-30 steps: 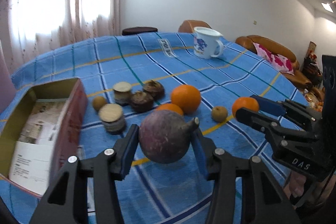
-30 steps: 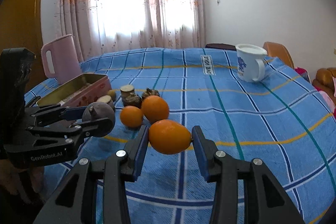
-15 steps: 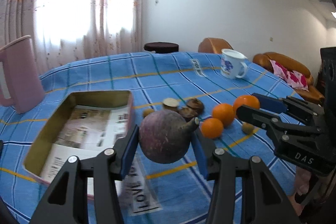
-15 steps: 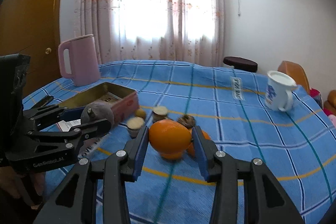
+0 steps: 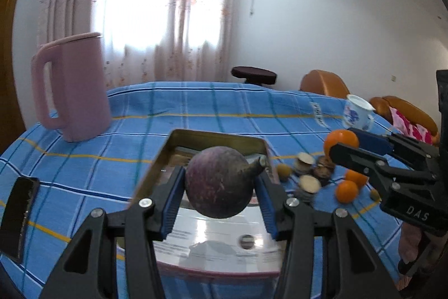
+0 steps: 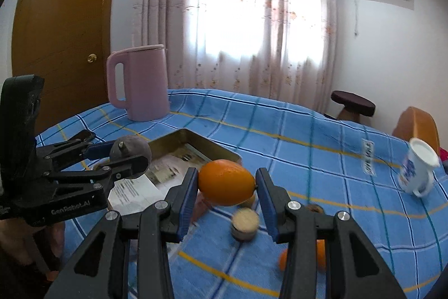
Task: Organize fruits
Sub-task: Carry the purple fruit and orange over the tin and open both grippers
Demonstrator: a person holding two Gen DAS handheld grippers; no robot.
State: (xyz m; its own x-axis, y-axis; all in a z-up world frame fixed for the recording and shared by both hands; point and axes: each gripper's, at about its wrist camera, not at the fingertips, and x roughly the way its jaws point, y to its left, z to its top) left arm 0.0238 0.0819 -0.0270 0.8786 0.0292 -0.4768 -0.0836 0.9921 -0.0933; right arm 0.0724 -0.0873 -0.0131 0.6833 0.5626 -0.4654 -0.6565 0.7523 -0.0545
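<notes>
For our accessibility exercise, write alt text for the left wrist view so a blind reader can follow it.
The left gripper clamps a round purple fruit above an open metal tin on a blue checked tablecloth. At right, the right gripper holds an orange over loose fruit. A pink jug stands behind on the left.

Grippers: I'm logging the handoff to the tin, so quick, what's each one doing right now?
Left gripper: closed on the purple fruit, above the tin.
Right gripper: closed on an orange.
</notes>
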